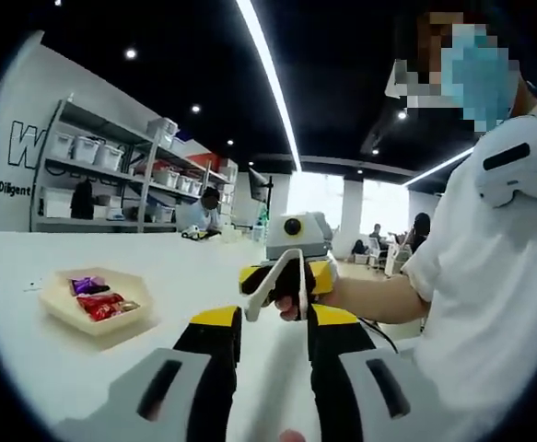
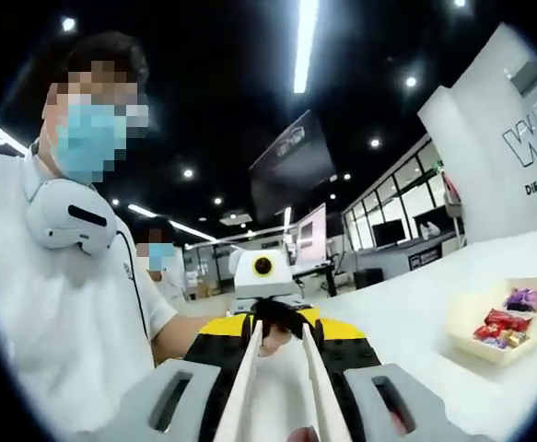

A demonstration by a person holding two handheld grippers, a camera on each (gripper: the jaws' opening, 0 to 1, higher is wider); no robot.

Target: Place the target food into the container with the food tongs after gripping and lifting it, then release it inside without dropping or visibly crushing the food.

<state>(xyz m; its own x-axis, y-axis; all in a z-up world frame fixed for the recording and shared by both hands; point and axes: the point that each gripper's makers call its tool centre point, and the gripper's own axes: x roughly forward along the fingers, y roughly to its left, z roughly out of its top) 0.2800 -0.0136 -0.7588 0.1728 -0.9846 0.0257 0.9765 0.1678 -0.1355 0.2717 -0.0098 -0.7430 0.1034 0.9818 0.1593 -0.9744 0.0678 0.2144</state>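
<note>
Item count: one table. One tray at the 9 o'clock side of the left gripper view. Wrapped snacks in the tray: several, exact count not determinable. One pair of food tongs. Two claws: left claw, right claw.

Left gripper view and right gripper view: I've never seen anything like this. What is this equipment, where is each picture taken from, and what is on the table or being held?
There is no robot here. A person in a white shirt holds a two-jaw gripper in each hand. Each gripper carries a fisheye camera that looks out along its own jaws, and here the two grippers face each other. The left gripper is open and holds nothing. The right gripper is closed on white food tongs. On the white table sits a shallow tray of wrapped sweets.
</note>
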